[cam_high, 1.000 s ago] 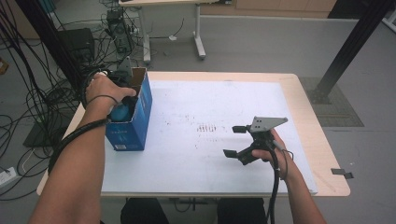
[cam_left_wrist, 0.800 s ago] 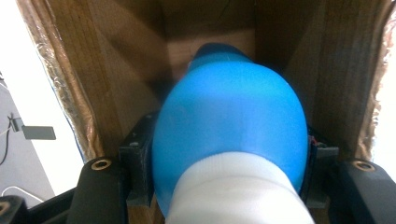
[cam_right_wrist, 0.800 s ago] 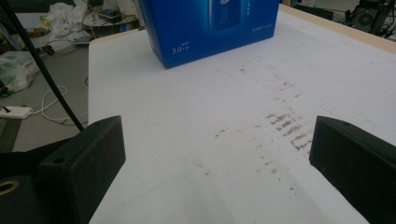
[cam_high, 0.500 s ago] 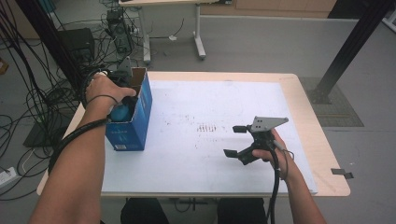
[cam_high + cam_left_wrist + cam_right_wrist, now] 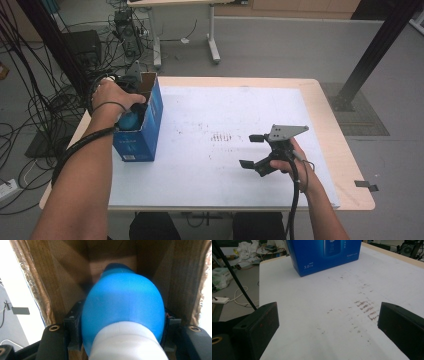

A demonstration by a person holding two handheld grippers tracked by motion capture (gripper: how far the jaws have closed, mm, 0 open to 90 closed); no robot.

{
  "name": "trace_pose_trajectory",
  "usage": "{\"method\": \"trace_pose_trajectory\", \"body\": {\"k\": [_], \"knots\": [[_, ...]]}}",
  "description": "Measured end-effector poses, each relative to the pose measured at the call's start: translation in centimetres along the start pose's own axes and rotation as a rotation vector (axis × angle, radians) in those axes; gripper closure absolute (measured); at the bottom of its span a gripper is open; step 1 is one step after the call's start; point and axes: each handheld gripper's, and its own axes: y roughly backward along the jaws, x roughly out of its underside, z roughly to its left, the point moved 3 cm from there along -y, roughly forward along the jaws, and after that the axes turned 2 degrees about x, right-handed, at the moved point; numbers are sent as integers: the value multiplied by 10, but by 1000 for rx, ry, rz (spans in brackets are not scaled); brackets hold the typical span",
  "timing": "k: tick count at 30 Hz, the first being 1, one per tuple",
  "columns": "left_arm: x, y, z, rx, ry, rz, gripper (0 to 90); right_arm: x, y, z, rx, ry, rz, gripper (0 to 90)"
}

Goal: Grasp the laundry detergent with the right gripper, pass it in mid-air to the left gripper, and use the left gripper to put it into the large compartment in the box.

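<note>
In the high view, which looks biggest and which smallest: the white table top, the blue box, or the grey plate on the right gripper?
1. White table top, by far the largest.
2. Blue box, standing at the table's left side.
3. Grey three-cornered plate on the right gripper, smallest; it sits higher, nearer the camera, yet looks smaller than the box.

White table sheet (image 5: pixel 200 125) covers wooden tabletop, wood edge bare along right side. Dark smudge marks (image 5: pixel 222 137) near sheet's centre. Beyond table's far edge: second desk's white legs (image 5: pixel 212 35) on grey floor. Left of table: tangle of black cables (image 5: pixel 45 95), black box (image 5: pixel 82 45) behind them. Right of table: black slanted post (image 5: pixel 372 50). Black tape scrap (image 5: pixel 367 185) at table's right corner.
</note>
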Motion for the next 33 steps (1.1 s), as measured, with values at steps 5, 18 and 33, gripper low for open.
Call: {"method": "trace_pose_trajectory", "body": {"k": [5,18,33], "knots": [[0,0,0,1,-1,4,376,-1,-1,0,-2,1,0,38],[0,0,0,1,0,4,375,-3,-2,0,-4,5,2,38],[0,0,1,8,-7,7,371,-4,-4,0,0,8,11,38]]}}
